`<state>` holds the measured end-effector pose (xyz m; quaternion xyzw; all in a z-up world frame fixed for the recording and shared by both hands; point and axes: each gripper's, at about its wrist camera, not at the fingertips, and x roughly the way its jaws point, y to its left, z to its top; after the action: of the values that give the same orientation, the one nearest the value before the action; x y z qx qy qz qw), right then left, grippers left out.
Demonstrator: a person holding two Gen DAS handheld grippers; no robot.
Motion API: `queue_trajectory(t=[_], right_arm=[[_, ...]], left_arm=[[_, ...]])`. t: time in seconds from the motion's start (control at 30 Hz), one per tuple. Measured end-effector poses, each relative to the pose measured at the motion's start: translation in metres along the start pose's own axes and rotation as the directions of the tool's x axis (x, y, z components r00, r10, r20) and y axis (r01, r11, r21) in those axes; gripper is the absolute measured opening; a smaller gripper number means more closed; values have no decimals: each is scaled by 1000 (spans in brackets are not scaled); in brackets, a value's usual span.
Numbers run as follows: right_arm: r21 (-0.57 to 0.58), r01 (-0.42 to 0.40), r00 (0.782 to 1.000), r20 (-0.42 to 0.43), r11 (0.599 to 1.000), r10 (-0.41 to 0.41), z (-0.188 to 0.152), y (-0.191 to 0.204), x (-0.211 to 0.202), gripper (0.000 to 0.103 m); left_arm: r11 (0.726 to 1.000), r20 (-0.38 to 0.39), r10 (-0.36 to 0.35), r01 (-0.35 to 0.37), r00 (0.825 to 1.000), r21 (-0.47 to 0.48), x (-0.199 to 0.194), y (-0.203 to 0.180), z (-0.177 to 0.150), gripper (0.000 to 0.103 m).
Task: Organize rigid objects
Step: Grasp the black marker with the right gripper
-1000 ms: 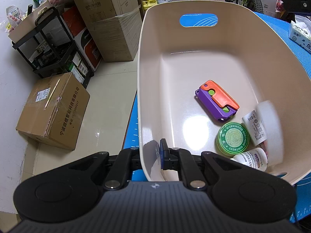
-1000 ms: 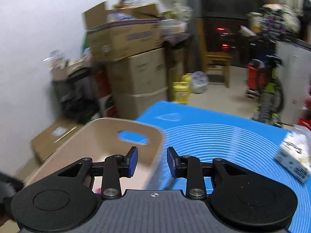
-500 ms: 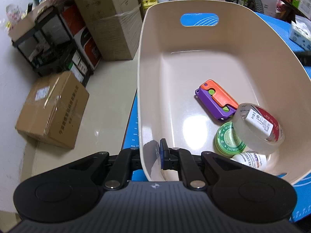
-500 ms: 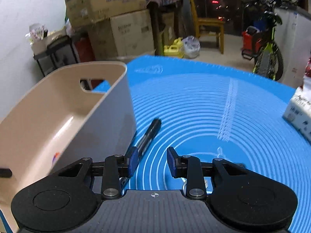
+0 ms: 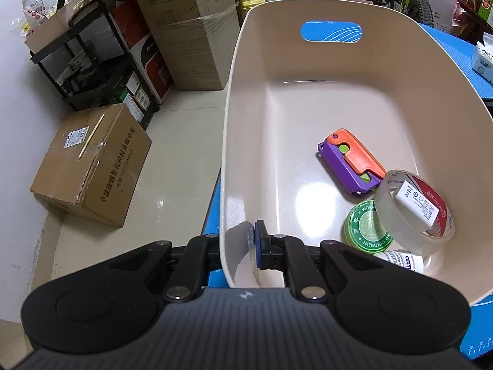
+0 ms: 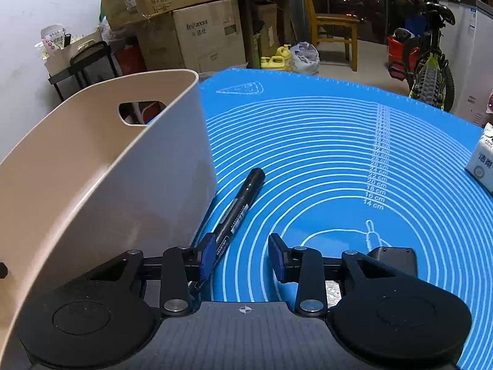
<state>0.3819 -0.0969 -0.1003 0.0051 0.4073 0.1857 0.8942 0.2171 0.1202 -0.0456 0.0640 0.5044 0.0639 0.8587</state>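
In the right wrist view we see the black marker (image 6: 239,209) lying flat on the blue mat (image 6: 323,154), its long axis running from the lower centre-left of the frame up and to the right, roughly along the outer wall of the beige bin (image 6: 101,166). Its near end passes just beside the left finger of the right hand-held gripper (image 6: 243,259), whose jaws stand wide apart and hold nothing; the marker sits off-centre in the gap, toward the left pad. We judge this the nearer hand-held gripper for the pick, and a small shift to the left would centre the barrel between the pads.

In the left wrist view the left hand-held gripper (image 5: 237,245) is clamped on the bin's near wall, one finger inside and one outside. Low at the right of the bin floor lie a purple-and-orange toy (image 5: 351,163), a green ointment tin (image 5: 363,228), a clear tape roll (image 5: 413,212) and a white bottle (image 5: 403,259).

The mat covers the table; cardboard boxes (image 6: 191,30), a chair (image 6: 332,24) and a bicycle (image 6: 428,61) fill the upper frame.
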Motion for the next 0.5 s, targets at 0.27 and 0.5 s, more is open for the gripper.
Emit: queue_trajectory(t=[0.27, 0.5], right_arm=[[35, -27, 1000, -8, 999, 28, 5, 4, 12, 51], [85, -54, 997, -42, 995, 58, 10, 5, 24, 50]], left_arm=[[1000, -3, 17, -17, 1000, -8, -2, 4, -3, 14], [1000, 4, 20, -20, 1000, 2, -3, 8, -5, 14]])
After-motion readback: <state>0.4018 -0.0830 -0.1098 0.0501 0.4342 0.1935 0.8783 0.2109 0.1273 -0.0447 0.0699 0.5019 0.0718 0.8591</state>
